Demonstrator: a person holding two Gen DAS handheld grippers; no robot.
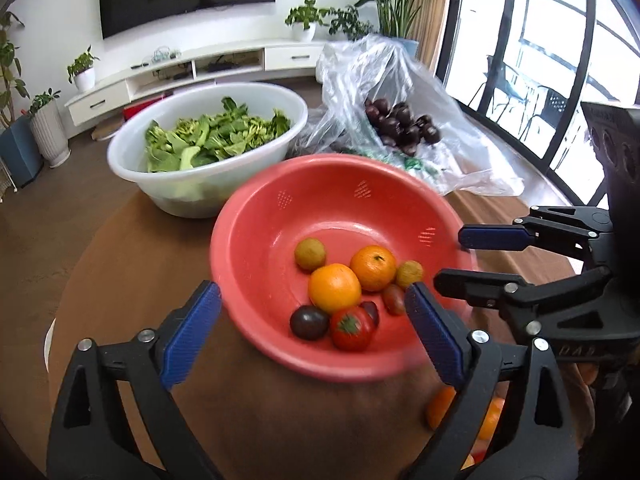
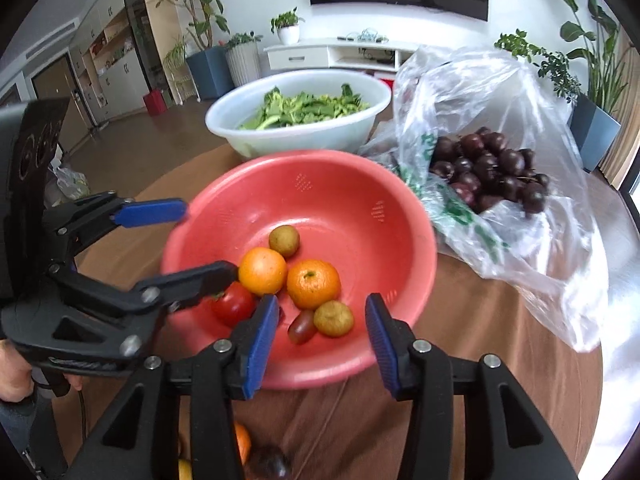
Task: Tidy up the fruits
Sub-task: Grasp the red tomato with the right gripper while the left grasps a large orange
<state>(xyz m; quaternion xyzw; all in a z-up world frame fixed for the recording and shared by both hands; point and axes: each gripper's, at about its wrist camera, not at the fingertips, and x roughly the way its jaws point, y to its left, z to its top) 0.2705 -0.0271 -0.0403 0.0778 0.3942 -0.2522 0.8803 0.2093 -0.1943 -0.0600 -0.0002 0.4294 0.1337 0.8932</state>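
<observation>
Red bowl: the red colander bowl (image 1: 340, 208) sits on the brown worktop (image 1: 132, 280), right in front of both claws.
Fruit in bowl: two oranges (image 1: 334, 288), a red tomato (image 1: 352, 328), dark little tomatoes and small brown-green fruits lie close together at the near side of the bowl.
Left claw: the left claw (image 1: 314, 322) is wide apart and holds nothing; its tips sit over the near rim, one on each side of the fruit pile.
Right claw: the right claw (image 2: 322, 334) is also apart and empty, just over the near rim, with a small brown-green fruit (image 2: 333, 318) and a dark little tomato (image 2: 302, 326) between its tips.
Which is nearer: both look about the same, but the right claw seems a bit closer to the small fruits; the fruit lies ahead and a little below each claw.
Loose fruit: more fruit lies on the worktop under the claws, an orange one (image 2: 242, 442) and a dark round one (image 2: 270, 462), so it may be next to go in.
Hard to see: that loose fruit is mostly hidden by the claw arms and cut off at the bottom edge.
Blur: the bowl rim is smeared, so I cannot tell if a claw tip touches it.
Other things: a white basin of greens (image 1: 200, 152) and a plastic bag of dark fruit (image 2: 492, 168) stand behind the bowl.
</observation>
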